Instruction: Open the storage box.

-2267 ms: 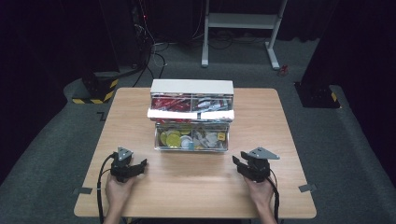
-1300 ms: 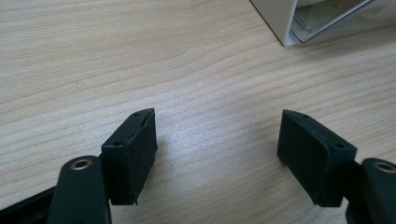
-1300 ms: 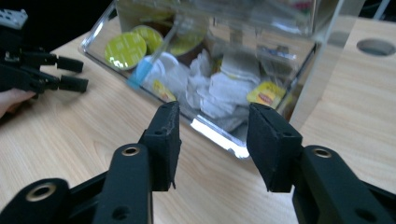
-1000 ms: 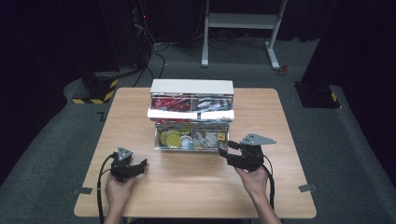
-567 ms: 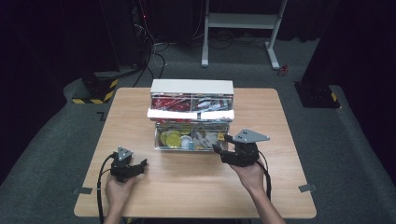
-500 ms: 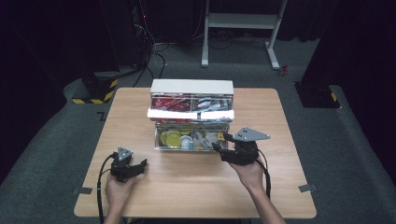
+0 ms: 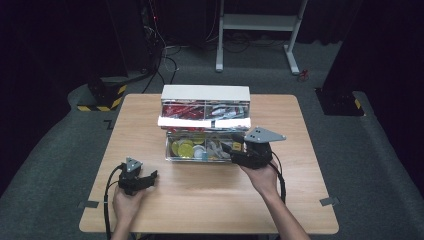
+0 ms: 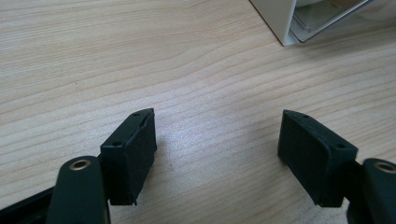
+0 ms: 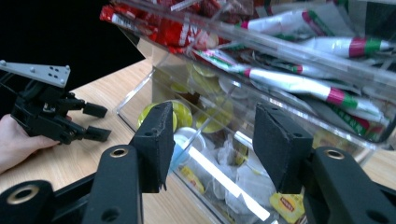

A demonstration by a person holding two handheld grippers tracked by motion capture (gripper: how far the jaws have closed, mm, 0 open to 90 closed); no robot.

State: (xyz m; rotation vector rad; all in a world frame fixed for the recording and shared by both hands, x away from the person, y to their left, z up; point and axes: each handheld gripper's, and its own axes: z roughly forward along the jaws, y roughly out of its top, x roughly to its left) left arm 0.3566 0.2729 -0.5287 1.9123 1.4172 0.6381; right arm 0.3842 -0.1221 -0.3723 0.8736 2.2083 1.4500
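Left gripper [image 7: 142, 178] low over the desk [image 7: 200, 200] near its front left corner, jaws spread wide with bare wood between them, pinching nothing. In the left gripper view, pads [image 8: 133, 149] just above the grain, with a white corner of the organizer [image 8: 280, 23] at the top right, well apart from the jaws.

Right gripper [image 7: 231, 148] held at the front right of the clear tray [image 7: 172, 155], toward the middle of the desk, jaws parted and empty. In the right gripper view, tips [image 9: 159, 135] just beside the tray's front wall, aimed at yellow cups [image 9: 180, 114], tea bags [image 9: 285, 203] and other small packets. Above, an upper tier with red sachets [image 9: 163, 28] and white sticks [image 9: 299, 86]. Hands [image 7: 262, 177] gripping both tools from the front edge.
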